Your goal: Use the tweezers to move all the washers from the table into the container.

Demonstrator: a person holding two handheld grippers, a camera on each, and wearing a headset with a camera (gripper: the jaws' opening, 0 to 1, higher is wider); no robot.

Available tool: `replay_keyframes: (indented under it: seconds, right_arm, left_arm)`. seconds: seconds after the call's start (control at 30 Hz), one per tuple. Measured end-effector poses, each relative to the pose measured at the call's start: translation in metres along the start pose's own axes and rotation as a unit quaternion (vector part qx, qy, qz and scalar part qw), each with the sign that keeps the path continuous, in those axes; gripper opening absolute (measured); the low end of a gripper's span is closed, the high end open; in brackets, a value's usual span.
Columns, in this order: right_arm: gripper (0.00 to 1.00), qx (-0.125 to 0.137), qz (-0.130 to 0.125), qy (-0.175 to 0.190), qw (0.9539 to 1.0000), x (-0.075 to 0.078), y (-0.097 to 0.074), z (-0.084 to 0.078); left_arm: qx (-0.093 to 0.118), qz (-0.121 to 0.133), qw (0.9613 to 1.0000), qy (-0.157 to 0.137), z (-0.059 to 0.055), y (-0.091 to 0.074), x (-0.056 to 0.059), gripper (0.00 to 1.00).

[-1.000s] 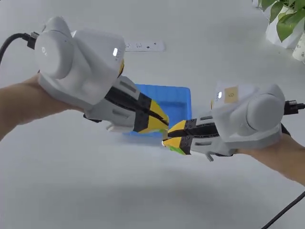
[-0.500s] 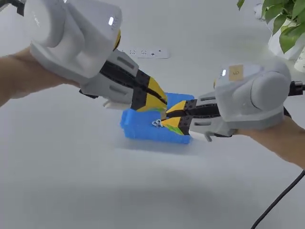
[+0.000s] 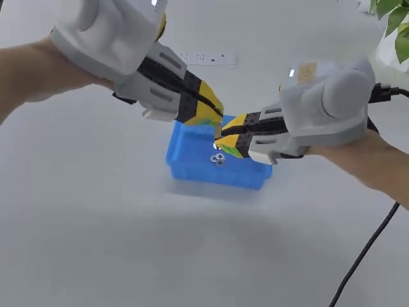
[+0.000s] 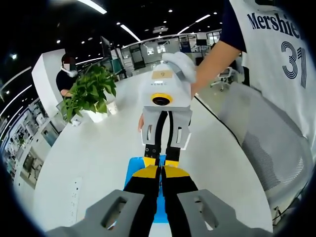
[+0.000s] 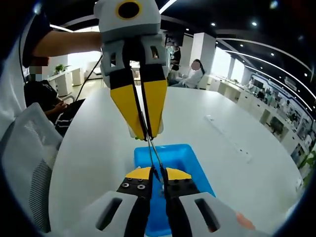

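- The table (image 3: 96, 243) shows no loose washers on the stretch in the head view. I judge the task to be late, or in the middle of a drop, though most of the table lies out of frame.
- The blue container (image 3: 192, 169) sits directly beneath both sets of jaw tips, and its open top faces them.
- The left gripper (image 3: 217, 117) reaches down from the upper left. Its yellow jaws are pressed together on the tweezers, as the right gripper view shows.
- The right gripper (image 3: 220, 142) comes in from the right, just below the left one's tips and almost touching them. Its jaws stand nearly closed about the far end of the tweezers, but the view is too cramped to tell whether they squeeze them or only flank them.
- The tweezers (image 5: 153, 150) run as two thin metal arms from the left jaws down between the right jaws, over the container.
- A few washers (image 3: 218, 159) lie on the container floor just under the right jaw tips, so that much is done.
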State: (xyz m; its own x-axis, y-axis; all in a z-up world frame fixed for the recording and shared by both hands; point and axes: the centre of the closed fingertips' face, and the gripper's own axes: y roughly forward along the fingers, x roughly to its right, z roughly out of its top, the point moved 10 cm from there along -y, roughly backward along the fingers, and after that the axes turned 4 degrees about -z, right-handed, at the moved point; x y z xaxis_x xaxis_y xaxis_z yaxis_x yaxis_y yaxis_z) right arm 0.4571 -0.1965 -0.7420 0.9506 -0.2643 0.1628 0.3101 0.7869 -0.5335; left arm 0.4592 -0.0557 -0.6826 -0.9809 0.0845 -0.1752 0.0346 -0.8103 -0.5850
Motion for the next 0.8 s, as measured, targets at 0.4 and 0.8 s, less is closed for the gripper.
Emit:
replay_keyframes:
  seconds: [0.4, 0.8]
  right_arm:
    - [0.1, -0.017, 0.017, 0.018, 0.9996, 0.009, 0.015, -0.02]
    - [0.1, -0.031, 0.022, 0.026, 0.9989, 0.007, 0.027, -0.03]
  left_arm:
    - [0.001, -0.014, 0.9995, -0.027, -0.027, 0.018, -0.011, 0.05]
    - [-0.013, -0.018, 0.9988, -0.042, -0.039, 0.024, -0.011, 0.05]
